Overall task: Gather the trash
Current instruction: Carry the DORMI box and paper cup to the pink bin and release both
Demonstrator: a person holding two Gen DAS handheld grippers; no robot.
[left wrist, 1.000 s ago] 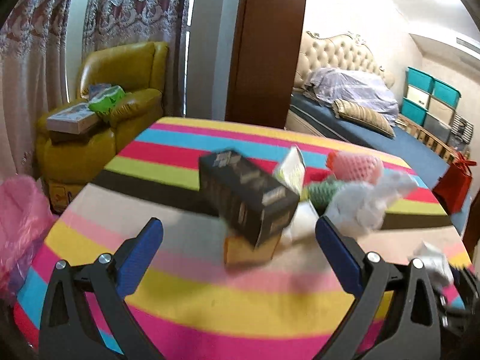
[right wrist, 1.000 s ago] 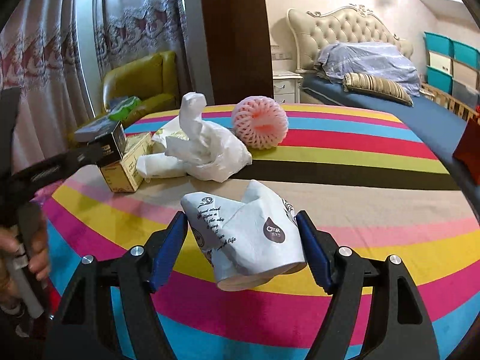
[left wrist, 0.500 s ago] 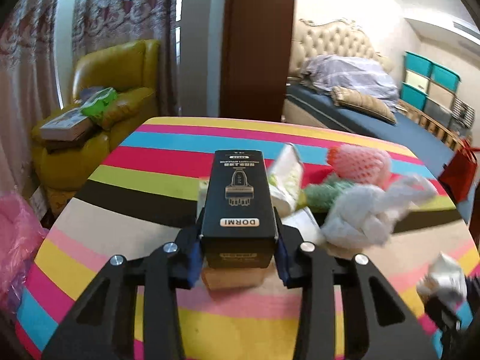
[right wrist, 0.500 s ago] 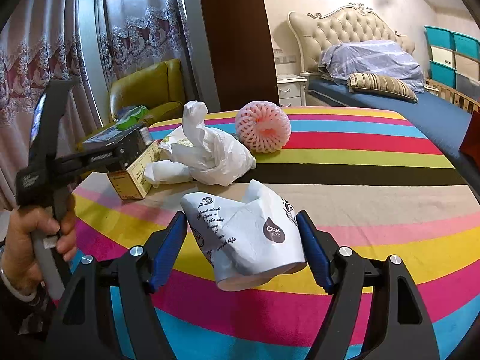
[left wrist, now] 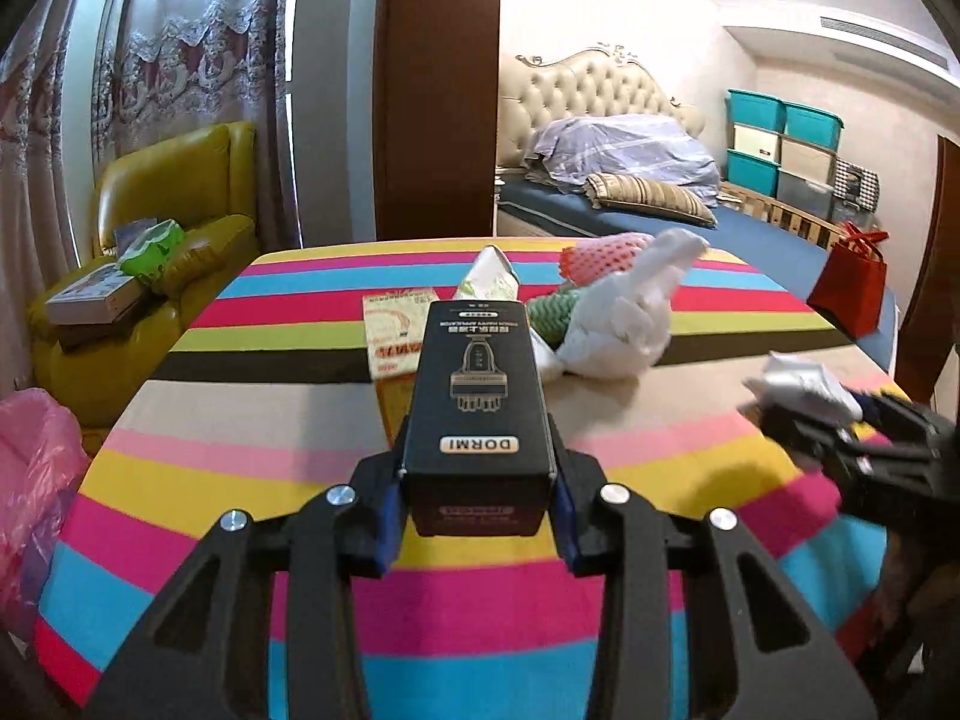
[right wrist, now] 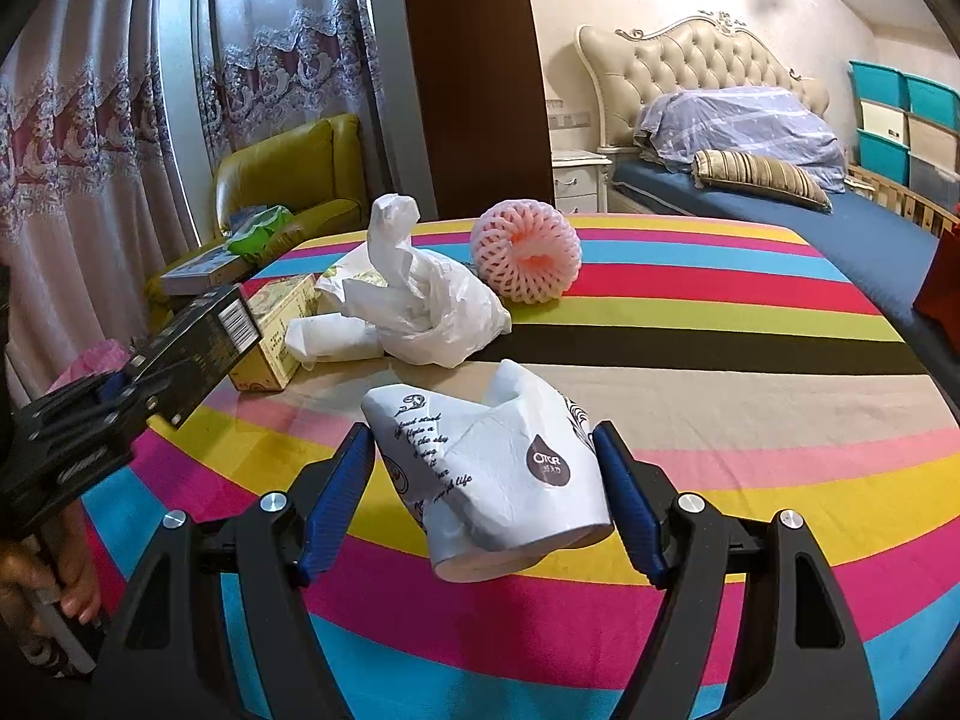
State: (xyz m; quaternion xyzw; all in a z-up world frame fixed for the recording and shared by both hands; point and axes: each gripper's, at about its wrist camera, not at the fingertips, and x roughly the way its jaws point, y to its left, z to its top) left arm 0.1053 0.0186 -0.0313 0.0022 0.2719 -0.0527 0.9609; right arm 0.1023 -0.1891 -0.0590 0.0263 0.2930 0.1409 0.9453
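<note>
Black DORMI box [left wrist: 477, 396] is clamped by its long sides in the left gripper [left wrist: 477, 498], held above the striped table [left wrist: 240, 438]; it looks stiff, light, easily held. Crushed paper cup [right wrist: 492, 474] is pinched across its sides by the right gripper [right wrist: 483, 504]: soft, light, crushable. Ahead of both, a white plastic bag [right wrist: 420, 294], limp, best taken by its knot.

I am working in a home bedroom — a bed [right wrist: 780, 204] with tufted headboard [right wrist: 690, 60], a yellow armchair [left wrist: 174, 198], lace curtains [right wrist: 78, 138], stacked storage bins [left wrist: 780, 144], and a striped tablecloth [right wrist: 690, 312] over the table.
</note>
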